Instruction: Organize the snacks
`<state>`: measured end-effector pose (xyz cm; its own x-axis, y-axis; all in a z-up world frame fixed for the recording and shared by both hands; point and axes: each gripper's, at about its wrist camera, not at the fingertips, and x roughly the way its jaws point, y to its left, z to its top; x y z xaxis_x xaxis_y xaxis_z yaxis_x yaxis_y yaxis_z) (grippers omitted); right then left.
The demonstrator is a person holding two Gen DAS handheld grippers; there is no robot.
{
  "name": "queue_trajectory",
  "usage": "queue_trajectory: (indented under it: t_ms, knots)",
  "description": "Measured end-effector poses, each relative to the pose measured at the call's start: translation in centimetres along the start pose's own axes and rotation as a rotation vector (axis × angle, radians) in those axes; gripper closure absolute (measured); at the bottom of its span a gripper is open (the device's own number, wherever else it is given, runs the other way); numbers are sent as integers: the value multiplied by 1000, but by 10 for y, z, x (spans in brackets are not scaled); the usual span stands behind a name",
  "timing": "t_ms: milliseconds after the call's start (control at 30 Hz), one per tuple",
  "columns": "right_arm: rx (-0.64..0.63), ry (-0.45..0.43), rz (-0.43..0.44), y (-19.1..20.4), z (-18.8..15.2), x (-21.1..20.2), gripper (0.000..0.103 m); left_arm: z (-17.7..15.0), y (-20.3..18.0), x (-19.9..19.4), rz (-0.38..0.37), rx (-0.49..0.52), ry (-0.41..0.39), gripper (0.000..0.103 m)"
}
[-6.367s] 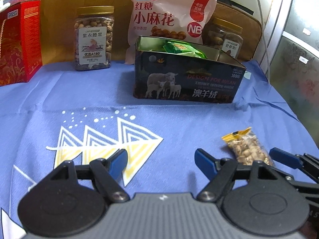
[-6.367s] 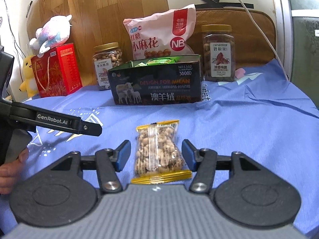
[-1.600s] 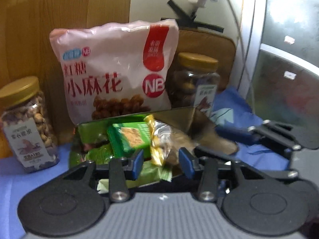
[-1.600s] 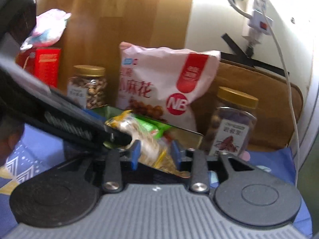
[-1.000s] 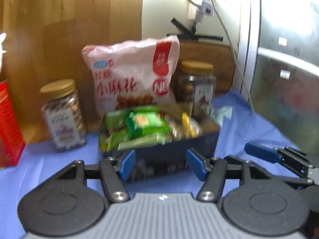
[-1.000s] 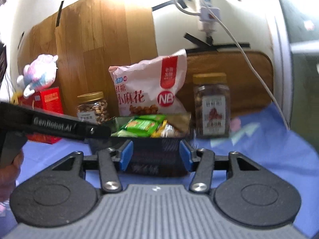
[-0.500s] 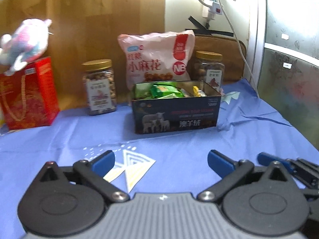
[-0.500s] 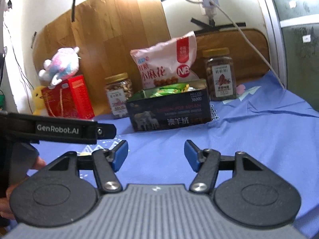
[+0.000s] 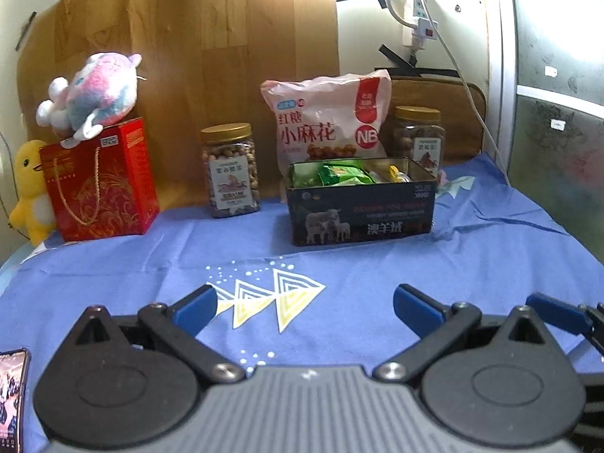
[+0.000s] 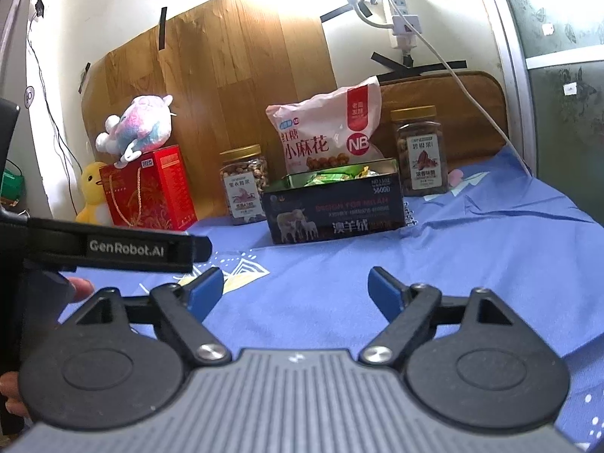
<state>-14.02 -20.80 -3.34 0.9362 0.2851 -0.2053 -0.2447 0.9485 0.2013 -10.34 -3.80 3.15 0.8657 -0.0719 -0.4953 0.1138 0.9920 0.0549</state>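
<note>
A dark tin box (image 9: 360, 213) with a sheep picture stands on the blue cloth, also in the right wrist view (image 10: 332, 216). Green snack packs (image 9: 338, 174) and a yellow-edged nut packet (image 9: 397, 174) lie inside it. My left gripper (image 9: 304, 307) is open and empty, low over the cloth, well short of the box. My right gripper (image 10: 296, 290) is open and empty, to the right of the left one. Its blue finger (image 9: 558, 317) shows at the right edge of the left wrist view.
Behind the box stand a pink snack bag (image 9: 328, 120), a nut jar (image 9: 231, 170) to its left and a second jar (image 9: 419, 134) to its right. A red gift box (image 9: 100, 181) with plush toys (image 9: 92, 94) stands far left. A phone (image 9: 11, 396) lies at the bottom left.
Both grippers have pulled back from the tin box and lowered toward the near cloth. The nut packet stays in the box. Both jaws have opened wider.
</note>
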Motion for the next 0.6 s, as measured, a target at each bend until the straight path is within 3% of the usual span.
queue_trajectory:
  t_ms: [600]
  knots:
    - [88, -21, -57, -21, -1, 3, 9, -3, 10, 26, 57, -55, 23, 0]
